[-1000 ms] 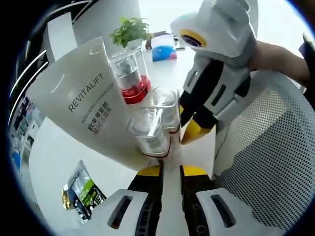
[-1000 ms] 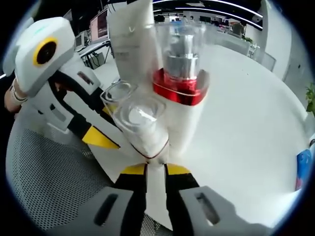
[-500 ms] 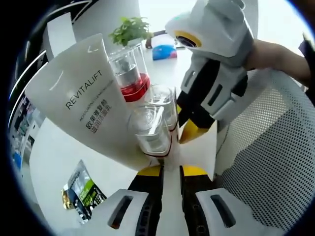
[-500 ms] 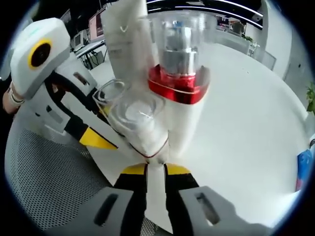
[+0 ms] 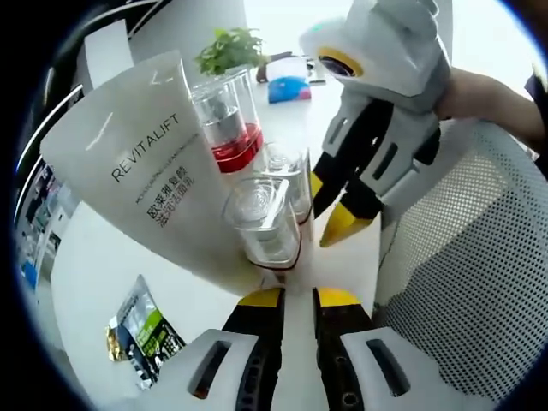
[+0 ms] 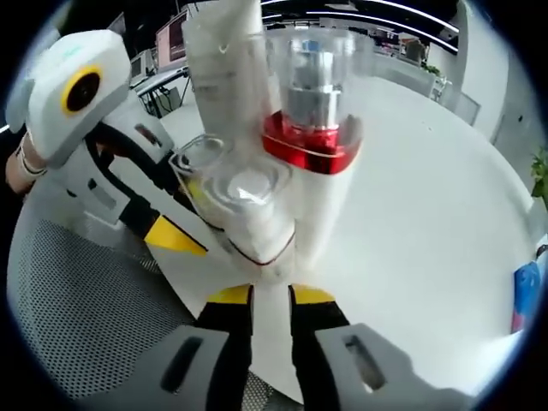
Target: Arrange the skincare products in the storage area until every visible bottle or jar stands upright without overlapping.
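A white REVITALIFT tube [image 5: 145, 171] stands upright on the table edge, leaning a little. Beside it stands a clear-capped bottle with a red band [image 5: 231, 128]. Two small clear-capped bottles [image 5: 261, 223] [image 5: 287, 175] stand upright in front, close together. My left gripper [image 5: 298, 298] is just short of the nearer small bottle, narrowly open with nothing between its jaws. My right gripper [image 5: 332, 205] comes in from the right, its tips beside the small bottles. In the right gripper view the tube [image 6: 223, 68], the red-banded bottle [image 6: 312, 111] and a small bottle [image 6: 248, 210] rise above my right gripper [image 6: 271, 295], also narrowly open and holding nothing. My left gripper [image 6: 187, 216] is at the left.
A flat sachet [image 5: 141, 330] lies on the white table [image 5: 94, 282]. A potted plant [image 5: 227, 51] and a blue object [image 5: 287, 88] sit at the far side. A grey mesh chair [image 5: 462, 282] stands against the table edge, below the grippers. A hand holds the right gripper.
The right gripper's tips have drawn slightly away from the small bottles. Both views have backed off a little; the bottles and the tube stay upright in place.
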`<state>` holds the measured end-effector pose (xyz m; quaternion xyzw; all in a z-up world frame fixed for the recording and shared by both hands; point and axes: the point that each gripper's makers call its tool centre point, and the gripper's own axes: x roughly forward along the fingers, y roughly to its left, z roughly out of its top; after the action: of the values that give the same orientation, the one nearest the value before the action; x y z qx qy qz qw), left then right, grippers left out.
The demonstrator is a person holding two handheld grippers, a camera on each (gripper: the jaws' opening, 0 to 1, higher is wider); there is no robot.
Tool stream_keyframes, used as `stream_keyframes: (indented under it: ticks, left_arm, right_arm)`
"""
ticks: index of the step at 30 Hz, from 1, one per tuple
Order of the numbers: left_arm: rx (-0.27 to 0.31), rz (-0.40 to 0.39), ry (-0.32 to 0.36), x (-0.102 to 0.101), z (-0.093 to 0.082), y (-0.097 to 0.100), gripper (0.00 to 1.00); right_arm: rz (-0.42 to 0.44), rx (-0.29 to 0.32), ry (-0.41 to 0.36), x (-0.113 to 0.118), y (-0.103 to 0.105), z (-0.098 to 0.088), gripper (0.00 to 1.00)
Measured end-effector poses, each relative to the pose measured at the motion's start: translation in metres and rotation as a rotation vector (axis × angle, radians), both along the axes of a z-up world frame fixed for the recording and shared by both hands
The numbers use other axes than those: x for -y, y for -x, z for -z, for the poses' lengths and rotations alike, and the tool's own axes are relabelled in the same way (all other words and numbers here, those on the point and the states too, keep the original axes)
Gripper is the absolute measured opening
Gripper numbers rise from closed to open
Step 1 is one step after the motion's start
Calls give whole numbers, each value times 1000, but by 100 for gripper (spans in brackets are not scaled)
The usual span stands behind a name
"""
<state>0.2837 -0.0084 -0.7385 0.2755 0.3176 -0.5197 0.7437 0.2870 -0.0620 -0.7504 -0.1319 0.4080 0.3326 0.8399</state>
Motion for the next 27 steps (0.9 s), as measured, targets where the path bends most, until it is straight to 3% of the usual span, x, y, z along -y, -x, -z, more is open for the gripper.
stream_keyframes:
  ticks: [8,17,21,27]
  left_arm:
    - [15,-57,32,-13,-12,-2,13]
    - [52,-172,89,-42,-31,-6,25]
    - [82,-239,139,-58,-44,-8,31]
    - [119,-320,138,-89,-53,-8,42]
  right_arm:
    - [-22,47,-3,-2,2,-12,28]
    - [-55,105,-26,-7,8,-31,47]
    - [-48,144,-78,-11,11,-43,64]
    - [-13,167,-133,-10,14,-54,82]
